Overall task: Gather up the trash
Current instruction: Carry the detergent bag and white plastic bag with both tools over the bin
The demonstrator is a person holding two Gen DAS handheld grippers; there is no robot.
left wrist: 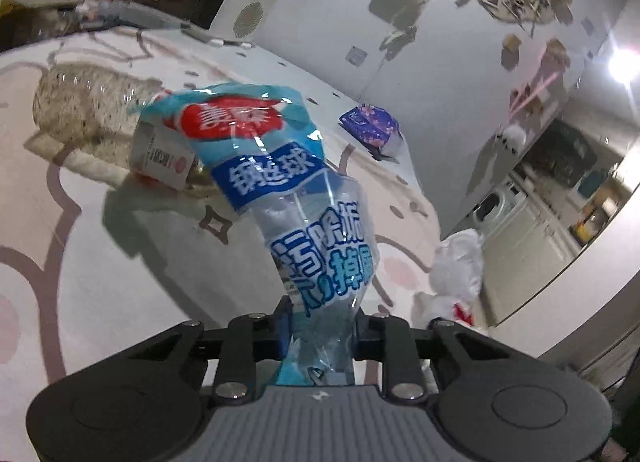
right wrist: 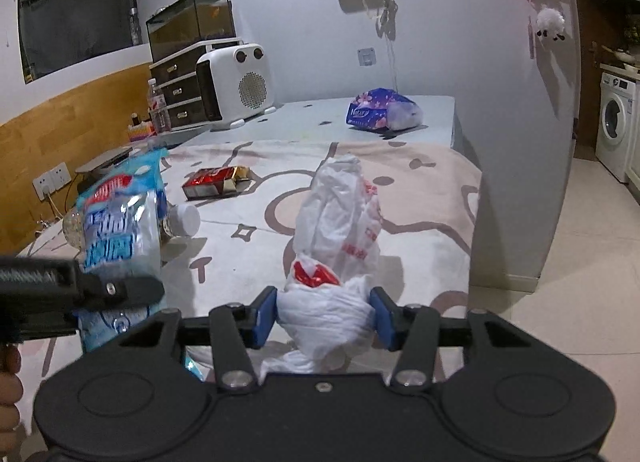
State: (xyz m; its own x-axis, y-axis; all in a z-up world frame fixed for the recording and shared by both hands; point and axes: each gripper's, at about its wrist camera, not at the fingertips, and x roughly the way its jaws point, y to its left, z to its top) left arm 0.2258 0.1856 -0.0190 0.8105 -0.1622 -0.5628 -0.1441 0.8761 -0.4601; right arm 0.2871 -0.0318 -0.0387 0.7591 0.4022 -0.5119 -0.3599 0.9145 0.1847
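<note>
We've got the blue-and-clear plastic wrapper pinched at its bottom end in the left gripper, tongs clamped on it, wrapper standing up over the table w/ white Chinese lettering on blue bands. The right gripper has its blue pads squeezed onto the white plastic bag, which has red print and stands on the tabletop near the front edge. In the right wrist view the wrapper sits just left of the bag, apart from it.

Behind the wrapper lies a clear bottle on its side, white cap toward the bag. A red-and-gold snack packet lies further back, mid-table. A purple tissue pack sits at the far end.

The table cover is pale pink w/ brown cartoon outlines. Against the back wall: a white heater, dark drawers, a glass tank on top. Right side: tiled floor, washing machine.
</note>
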